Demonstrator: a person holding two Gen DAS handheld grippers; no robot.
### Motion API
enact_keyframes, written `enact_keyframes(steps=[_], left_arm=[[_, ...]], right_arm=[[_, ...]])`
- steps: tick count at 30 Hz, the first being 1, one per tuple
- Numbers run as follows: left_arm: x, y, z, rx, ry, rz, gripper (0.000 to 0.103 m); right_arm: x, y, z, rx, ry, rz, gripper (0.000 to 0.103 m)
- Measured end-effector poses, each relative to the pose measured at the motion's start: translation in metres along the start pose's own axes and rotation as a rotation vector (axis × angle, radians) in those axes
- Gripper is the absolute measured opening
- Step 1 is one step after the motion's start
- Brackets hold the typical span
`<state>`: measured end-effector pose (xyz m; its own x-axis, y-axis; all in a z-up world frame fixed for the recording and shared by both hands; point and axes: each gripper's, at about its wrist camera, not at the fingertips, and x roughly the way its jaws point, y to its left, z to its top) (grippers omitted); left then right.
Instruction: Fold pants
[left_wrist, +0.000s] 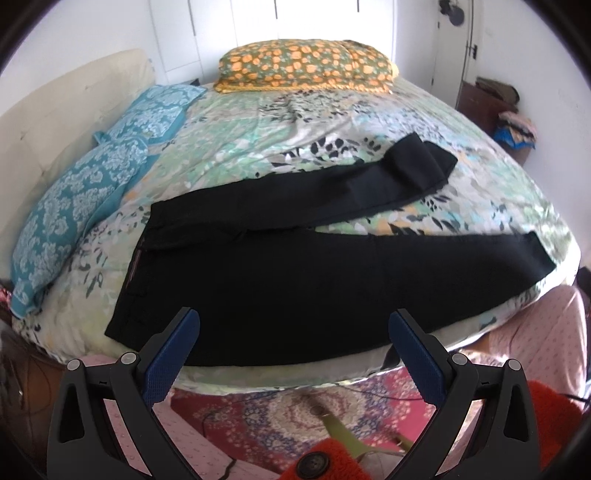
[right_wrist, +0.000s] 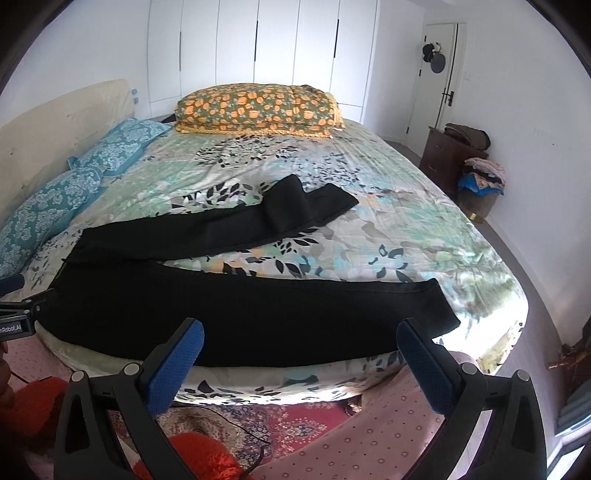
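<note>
Your left hand-held gripper (left_wrist: 293, 332) and right hand-held gripper (right_wrist: 299, 341) gape wide, empty; ahead, the black cloth pants (right_wrist: 236, 314) lie spread, seemingly unfolded, far cuff perhaps flipped.

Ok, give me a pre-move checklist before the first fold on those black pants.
1. Left hand-held gripper open, holding nothing: ok.
2. Right hand-held gripper open, holding nothing: ok.
3. Black fabric pants lie on the floral bedsheet: ok.
4. Near leg flat and straight: ok.
5. Far leg flat: not ok, its end is doubled over.
6. Waistband flat: cannot tell.
</note>
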<state>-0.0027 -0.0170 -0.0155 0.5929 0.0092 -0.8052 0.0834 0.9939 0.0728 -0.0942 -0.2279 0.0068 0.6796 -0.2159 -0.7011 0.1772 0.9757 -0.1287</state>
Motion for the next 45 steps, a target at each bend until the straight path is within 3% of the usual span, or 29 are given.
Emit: enact_keyframes(steps=[4,10,19,35,45], left_arm=[[0.008,0.003,0.003,0.000,0.032,-0.020,0.102],[0.014,0.009,0.000,-0.023,0.055,-0.020,0.102],[0.011,0.029,0.006,-0.062,0.042,0.030,0.102],[0.001,0.077,-0.009,-0.171,0.059,0.160,0.102],[-0.003,0.095,-0.020,-0.207,0.068,0.187,0.102]], right_arm=[[0.002,-0.006,-0.001,0.016,0.029,-0.071,0.103],[0.009,-0.005,0.002,0.018,0.066,-0.113,0.103],[0.016,0.026,0.018,-0.039,0.070,-0.090,0.103],[0.017,0.114,0.032,-0.201,0.040,0.235,0.103],[0.003,0.140,0.031,-0.262,0.014,0.341,0.103]])
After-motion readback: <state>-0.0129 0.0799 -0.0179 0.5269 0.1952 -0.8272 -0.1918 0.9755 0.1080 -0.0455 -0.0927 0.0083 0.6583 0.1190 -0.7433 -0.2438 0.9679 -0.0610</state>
